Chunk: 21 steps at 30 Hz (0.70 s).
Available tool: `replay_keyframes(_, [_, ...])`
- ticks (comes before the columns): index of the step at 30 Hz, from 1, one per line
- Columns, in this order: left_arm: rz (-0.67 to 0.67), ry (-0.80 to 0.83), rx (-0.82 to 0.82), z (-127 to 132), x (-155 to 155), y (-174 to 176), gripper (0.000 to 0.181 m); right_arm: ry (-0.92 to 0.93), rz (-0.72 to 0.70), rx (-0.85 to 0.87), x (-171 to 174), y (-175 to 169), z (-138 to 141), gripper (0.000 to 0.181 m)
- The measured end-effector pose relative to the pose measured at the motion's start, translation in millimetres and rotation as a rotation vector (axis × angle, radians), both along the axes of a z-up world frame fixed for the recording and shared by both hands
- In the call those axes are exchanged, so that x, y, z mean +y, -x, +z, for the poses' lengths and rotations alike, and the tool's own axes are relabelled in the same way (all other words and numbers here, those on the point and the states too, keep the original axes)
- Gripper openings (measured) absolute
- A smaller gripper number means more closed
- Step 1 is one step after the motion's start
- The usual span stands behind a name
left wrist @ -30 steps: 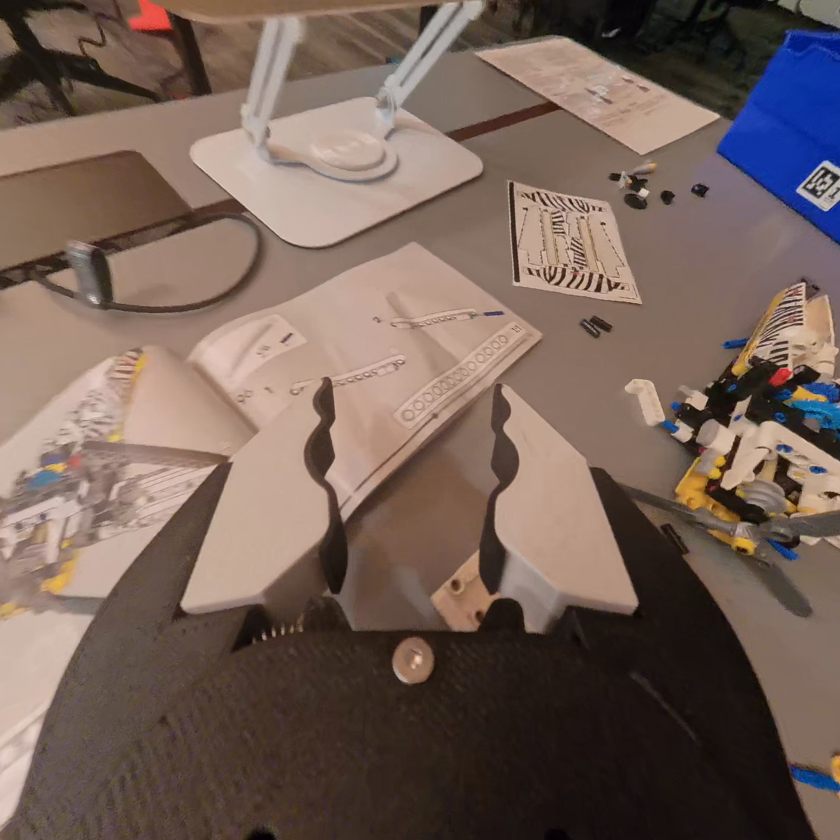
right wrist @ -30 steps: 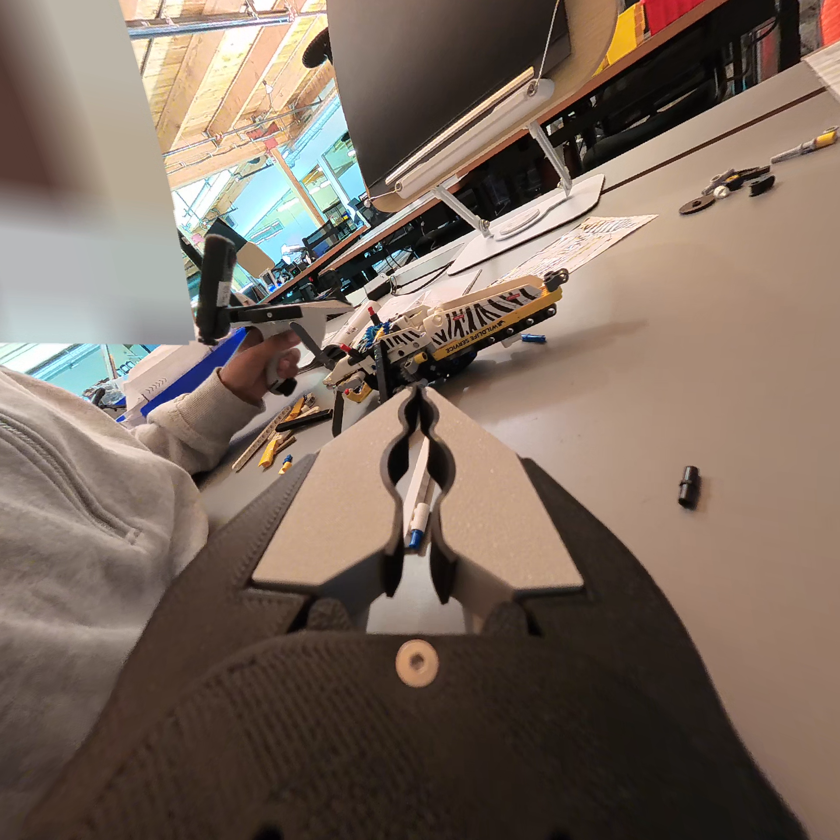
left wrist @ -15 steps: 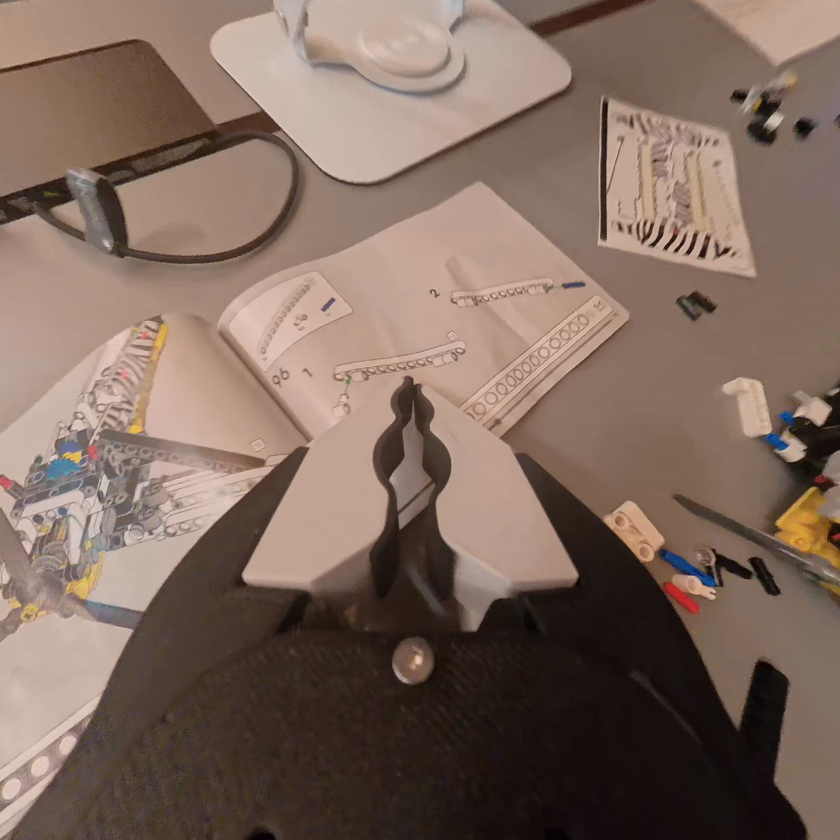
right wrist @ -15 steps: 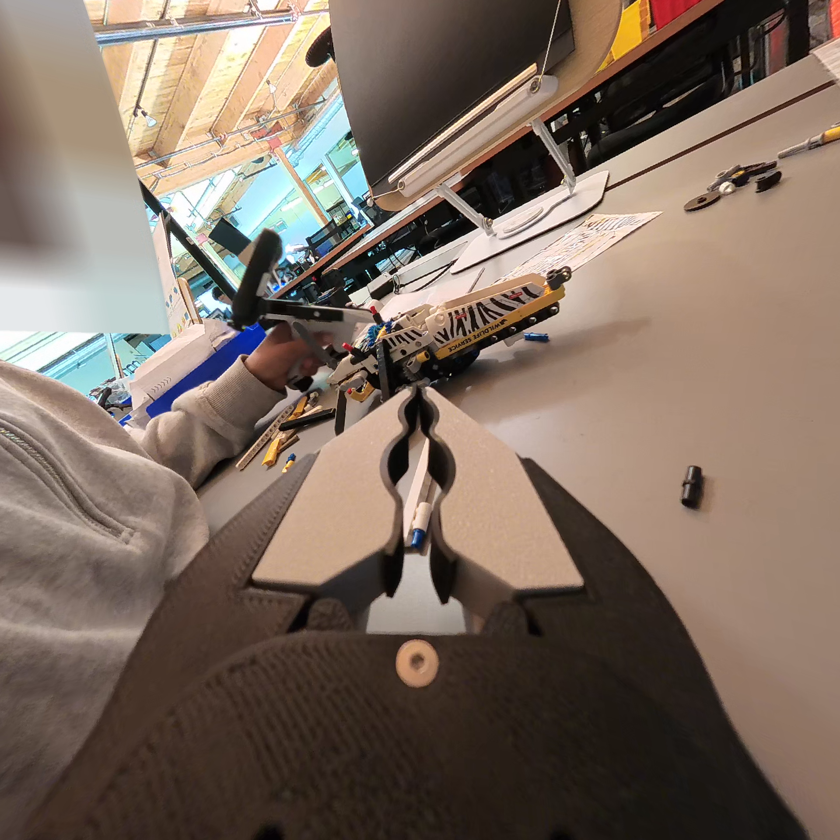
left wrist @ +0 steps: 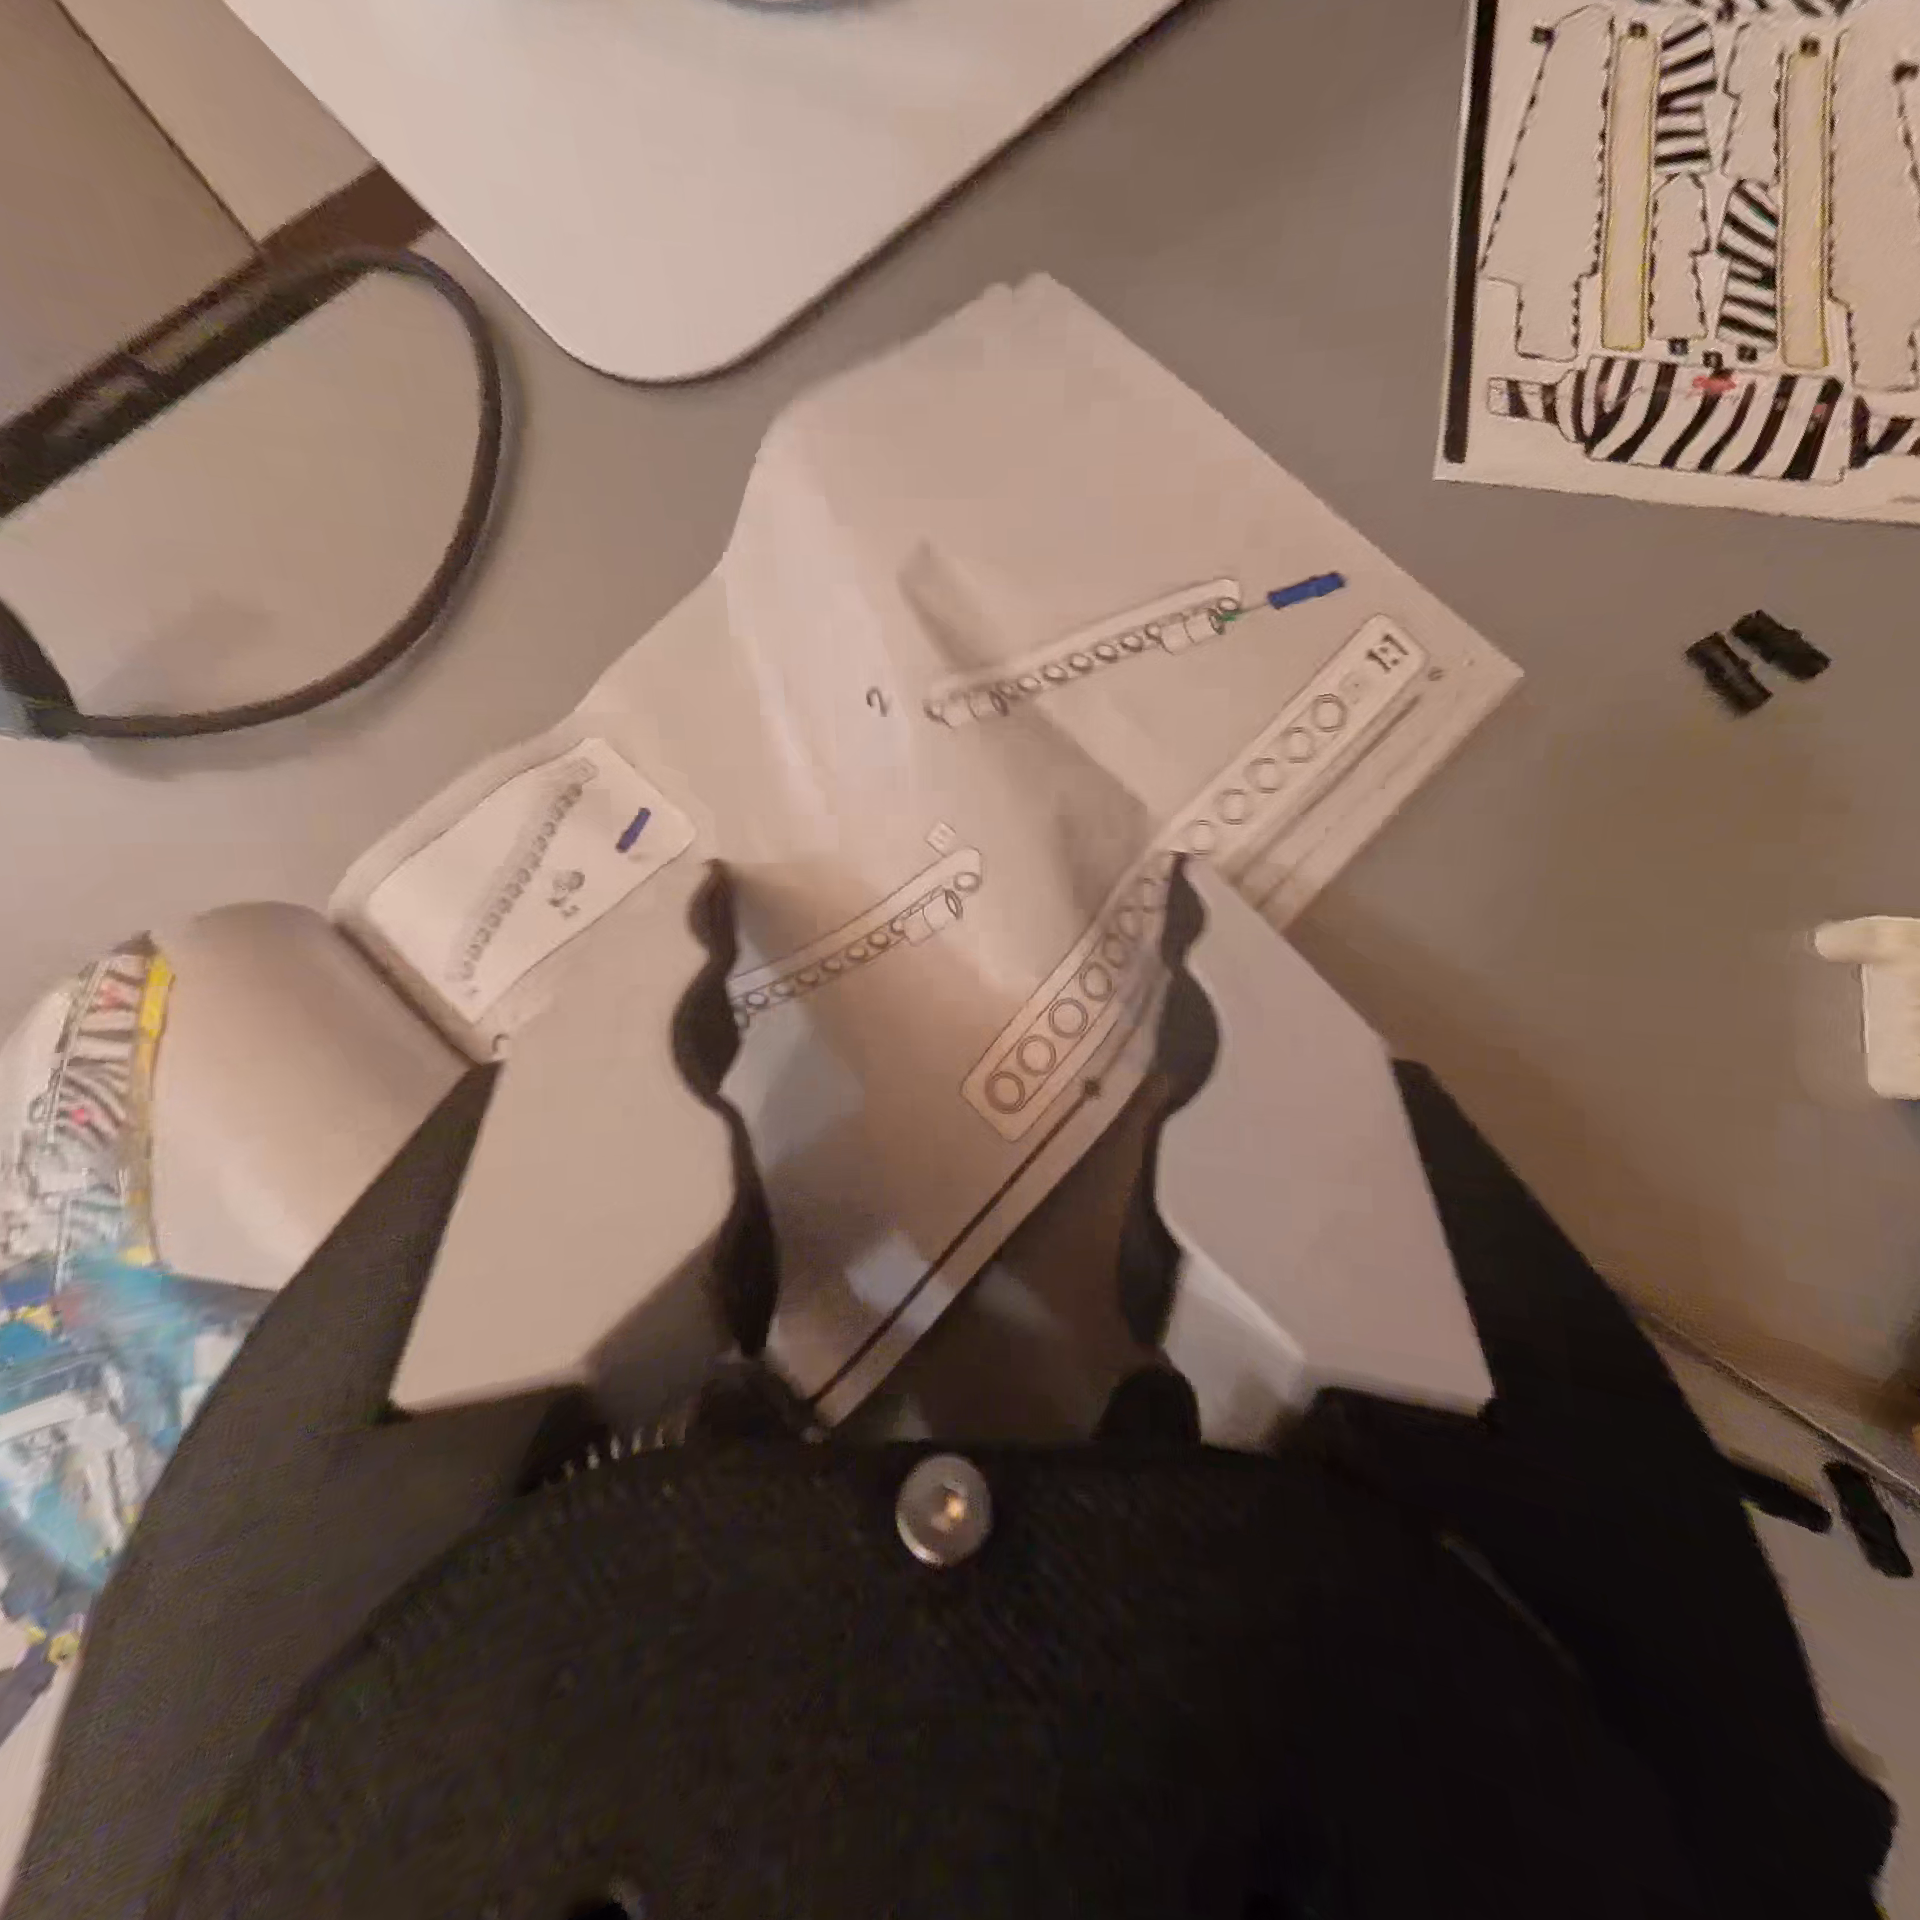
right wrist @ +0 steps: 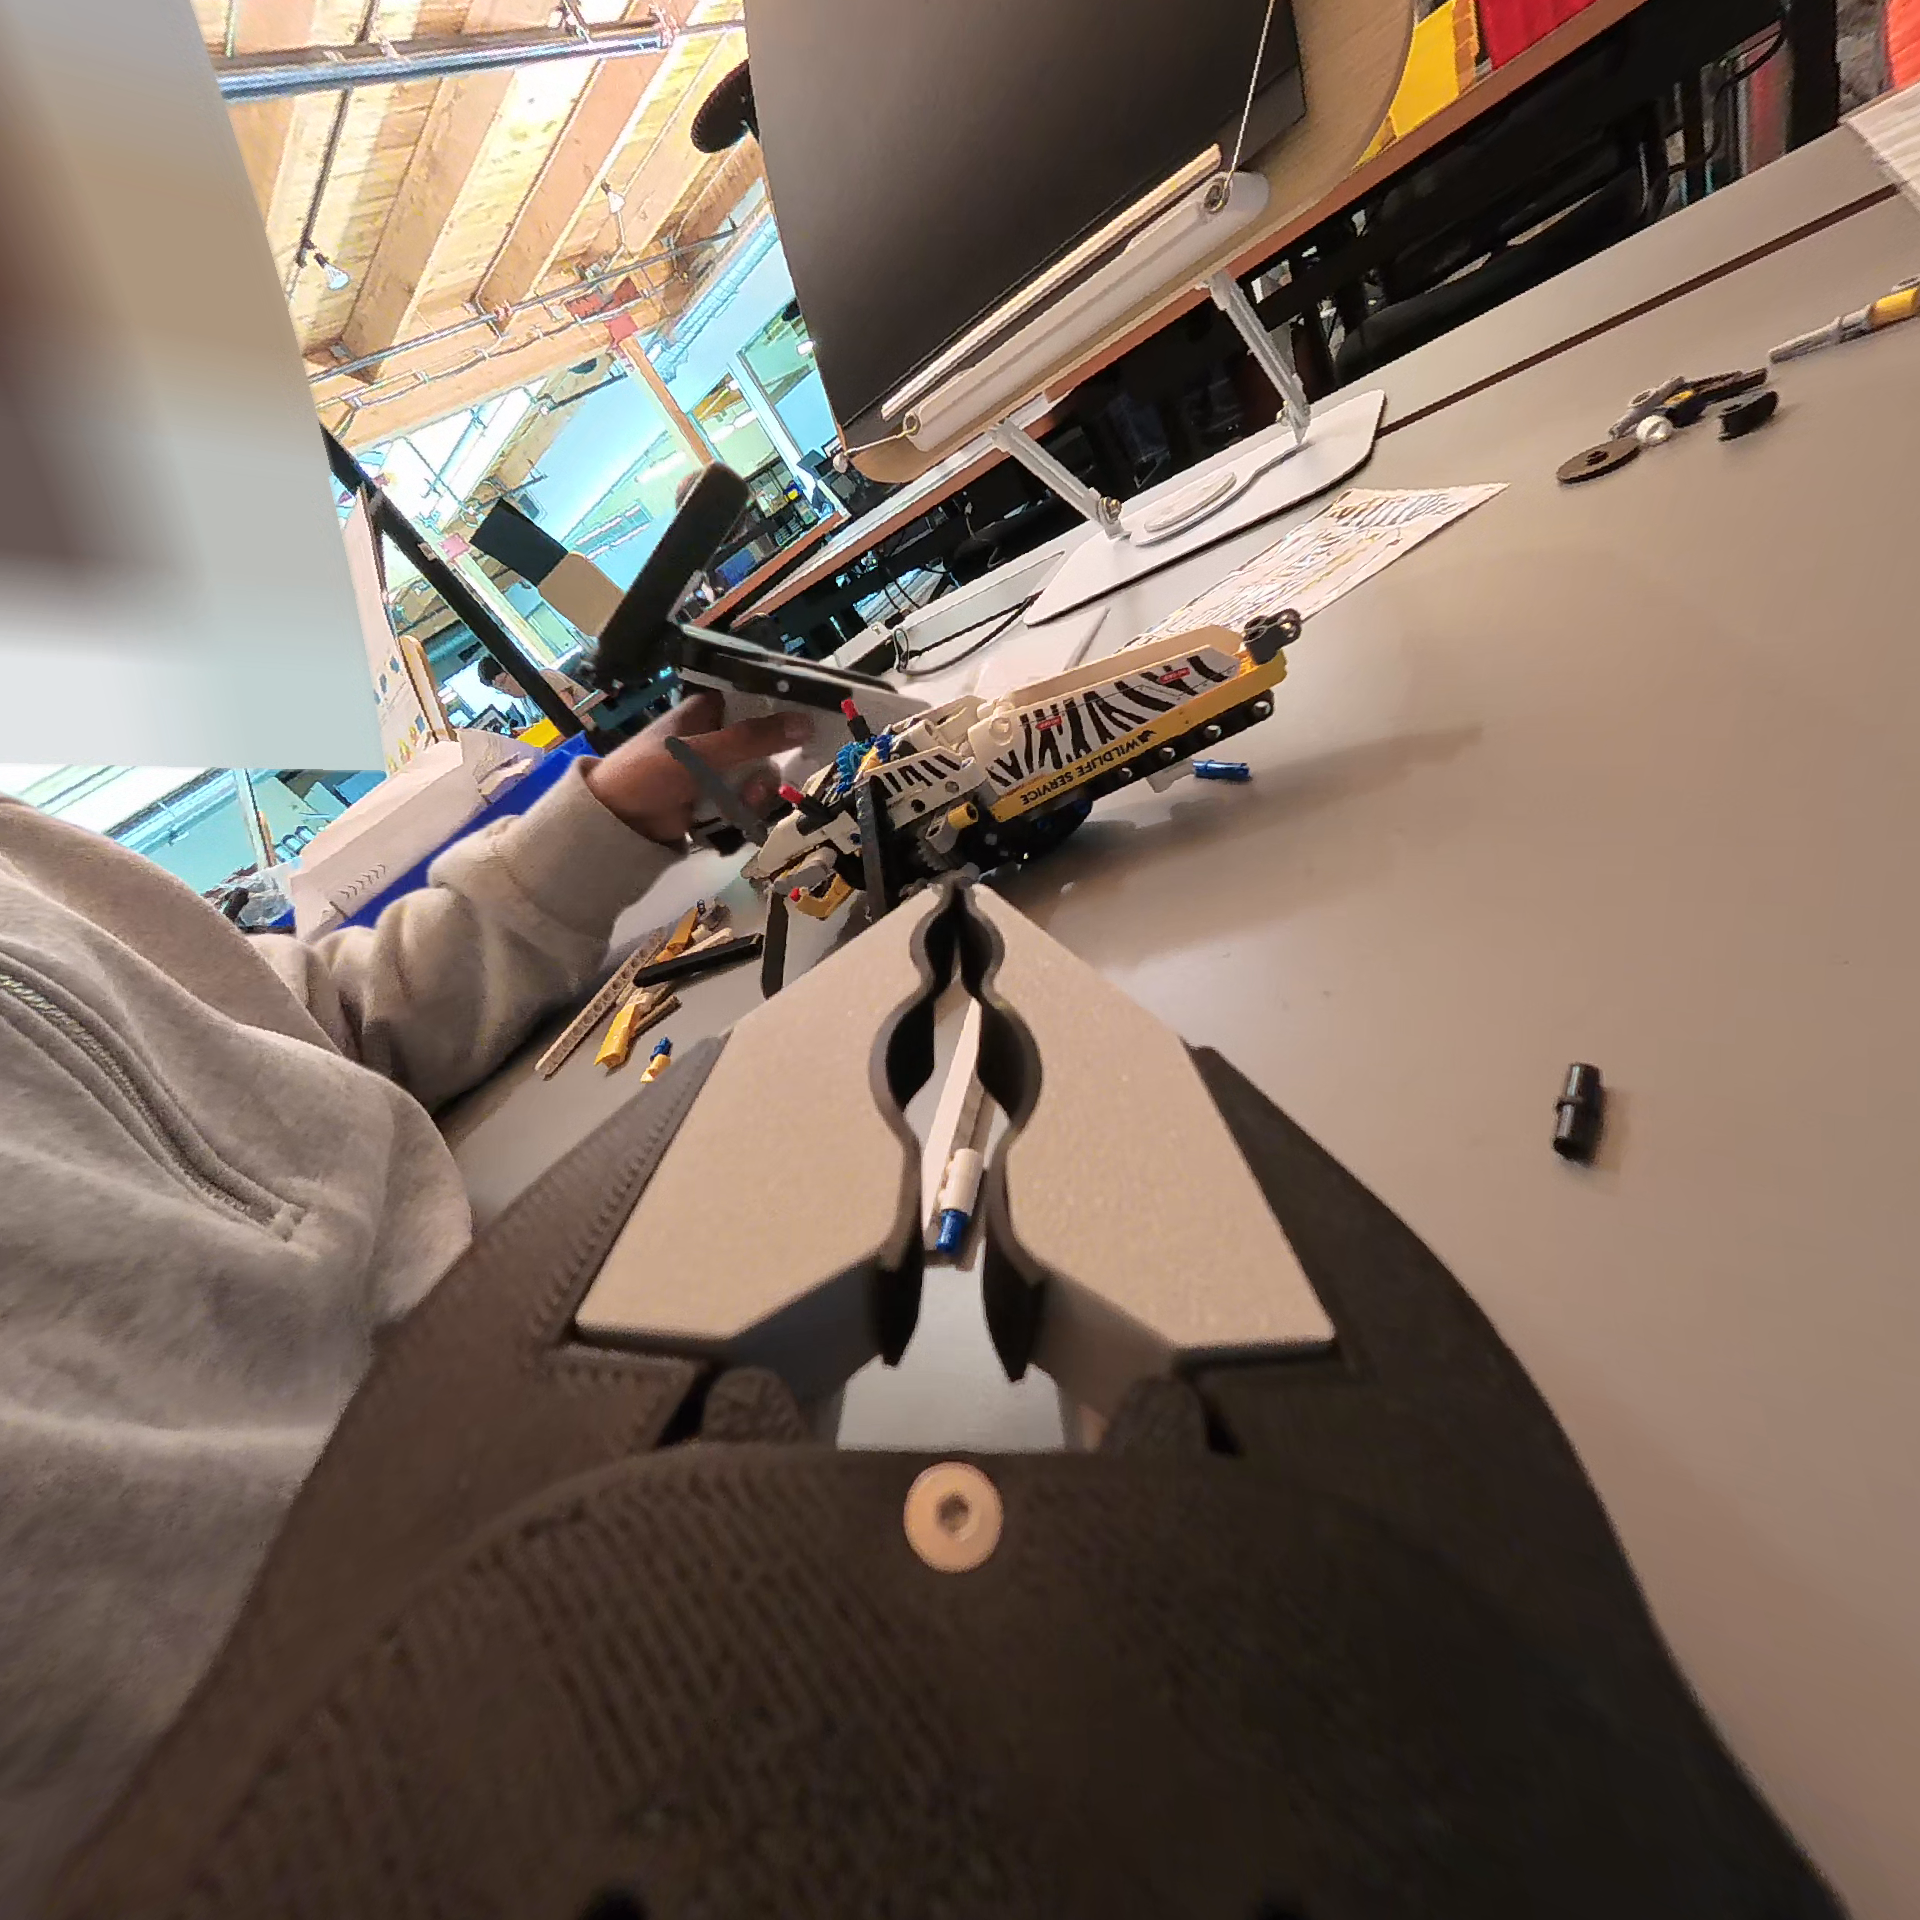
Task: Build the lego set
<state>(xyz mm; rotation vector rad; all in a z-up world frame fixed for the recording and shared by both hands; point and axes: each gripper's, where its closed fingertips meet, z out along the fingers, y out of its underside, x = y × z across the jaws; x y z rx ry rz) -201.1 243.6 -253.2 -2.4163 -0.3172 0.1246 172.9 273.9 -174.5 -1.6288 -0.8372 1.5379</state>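
Observation:
My left gripper (left wrist: 948, 883) is open and empty. It hovers low over the open instruction booklet (left wrist: 1039, 644), above its drawings of a long beam. My right gripper (right wrist: 958, 904) is shut on a white lego beam (right wrist: 961, 1091) with a blue pin (right wrist: 945, 1231) at its near end, held just above the grey table (right wrist: 1558, 831). The zebra-striped lego model (right wrist: 1091, 748) lies just beyond my right fingertips. In the right wrist view the left gripper (right wrist: 727, 675) shows farther off, held in a hand past the model.
A white monitor stand base (left wrist: 675, 156), a black cable (left wrist: 457, 499), a zebra sticker sheet (left wrist: 1683, 260), two black pins (left wrist: 1756, 660) and a white part (left wrist: 1881, 997) surround the booklet. A black pin (right wrist: 1577, 1110) lies right of my right gripper. Loose parts (right wrist: 665, 997) lie left. Some 40 cm of space lies between my two pairs of fingers.
My left gripper was open, shut half a second ago, and is open again. It has moved forward and lower over the booklet. My right gripper still holds the beam, unmoved.

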Motion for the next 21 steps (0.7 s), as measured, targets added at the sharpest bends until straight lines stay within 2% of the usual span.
replay_keyframes(3, [0.036, -0.034, -0.004, 8.2, -10.8, 13.1, 0.021, -0.004, 0.001, 0.006, -0.5, -0.4, 0.9, 0.000])
replay_keyframes(6, [0.086, -0.181, -0.162, 23.2, -18.3, 18.4, 0.008, -0.004, 0.007, 0.005, -1.0, 0.0, 0.8, 0.000])
replay_keyframes(10, [0.164, -0.553, -0.442, 70.4, -49.4, 46.8, 0.005, -0.003, 0.007, 0.009, -1.1, -0.3, 1.1, 0.000])
replay_keyframes(12, [0.289, -0.646, -0.653, 72.3, -77.7, 69.9, 0.003, -0.006, 0.006, 0.008, -1.0, -0.2, 1.1, 0.000])
replay_keyframes(14, [0.311, -0.773, -0.877, 79.9, -101.2, 79.2, 0.005, -0.007, 0.005, 0.008, -1.1, -0.3, 1.1, 0.000])
replay_keyframes(15, [0.330, -0.840, -0.933, 82.4, -112.4, 85.9, 0.007, -0.007, 0.004, 0.006, -0.9, -0.1, 0.8, 0.000])
replay_keyframes(18, [0.338, -0.888, -0.984, 79.0, -130.6, 93.6, 0.007, -0.005, -0.001, 0.001, -0.2, 0.2, 0.1, 0.000])
replay_keyframes(21, [0.319, -0.865, -0.947, 78.7, -131.1, 94.2, 0.005, -0.005, -0.002, 0.001, 0.0, 0.2, 0.2, 0.000])
